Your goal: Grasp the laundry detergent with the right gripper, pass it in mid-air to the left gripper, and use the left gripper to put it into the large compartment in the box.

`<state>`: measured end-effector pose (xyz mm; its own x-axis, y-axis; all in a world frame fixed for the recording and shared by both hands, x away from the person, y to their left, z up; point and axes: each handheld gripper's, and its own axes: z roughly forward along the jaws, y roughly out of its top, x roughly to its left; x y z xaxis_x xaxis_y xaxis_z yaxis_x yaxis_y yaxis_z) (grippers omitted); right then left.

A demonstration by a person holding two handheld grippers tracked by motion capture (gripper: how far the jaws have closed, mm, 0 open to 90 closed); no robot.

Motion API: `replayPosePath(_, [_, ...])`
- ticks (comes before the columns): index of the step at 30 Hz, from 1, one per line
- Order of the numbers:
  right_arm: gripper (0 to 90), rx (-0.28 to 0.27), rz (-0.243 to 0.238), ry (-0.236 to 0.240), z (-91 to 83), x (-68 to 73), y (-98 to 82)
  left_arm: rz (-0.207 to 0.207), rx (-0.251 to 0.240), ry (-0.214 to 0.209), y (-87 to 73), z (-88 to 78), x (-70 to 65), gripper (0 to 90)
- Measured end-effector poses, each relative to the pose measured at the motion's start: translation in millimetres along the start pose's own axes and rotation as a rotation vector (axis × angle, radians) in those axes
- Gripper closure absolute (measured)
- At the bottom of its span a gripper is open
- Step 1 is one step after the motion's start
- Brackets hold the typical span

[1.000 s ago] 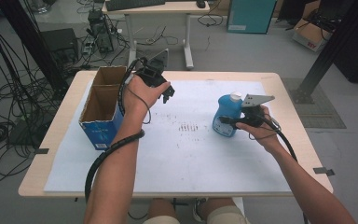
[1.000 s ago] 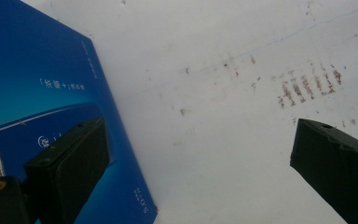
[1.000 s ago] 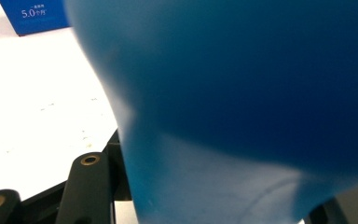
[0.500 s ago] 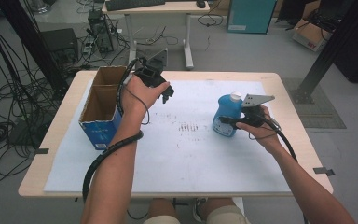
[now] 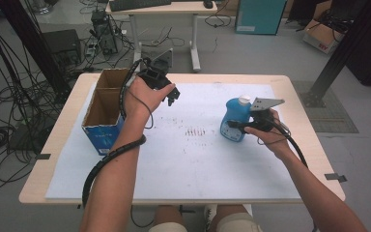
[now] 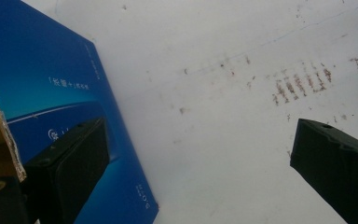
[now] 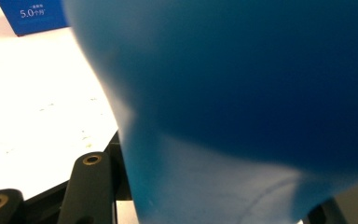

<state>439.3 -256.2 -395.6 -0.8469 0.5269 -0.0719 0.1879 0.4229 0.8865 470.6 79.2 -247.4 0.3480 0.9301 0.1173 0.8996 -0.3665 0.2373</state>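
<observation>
Blue bottle [image 5: 235, 119] upright, clamped in R fingers [image 5: 236, 126]; box [image 5: 104, 108] at 9 o'clock, L fingers [image 5: 170, 94] apart, nearer it.

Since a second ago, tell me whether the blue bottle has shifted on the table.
No. The blue bottle stands at the same spot right of the brown smudges, clamped in the right gripper.

I see the blue bottle [image 5: 235, 121] with its white cap standing upright on the white mat, right of centre, well apart from the box [image 5: 102, 116].
</observation>
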Motion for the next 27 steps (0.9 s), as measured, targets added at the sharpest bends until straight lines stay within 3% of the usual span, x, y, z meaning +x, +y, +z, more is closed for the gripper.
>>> replayPosePath(27, [44.3, -0.001, 0.009, -0.007, -0.7, 2.1, -0.5, -0.012, -0.011, 0.003, -11.6, -6.7, 3.7, 5.0])
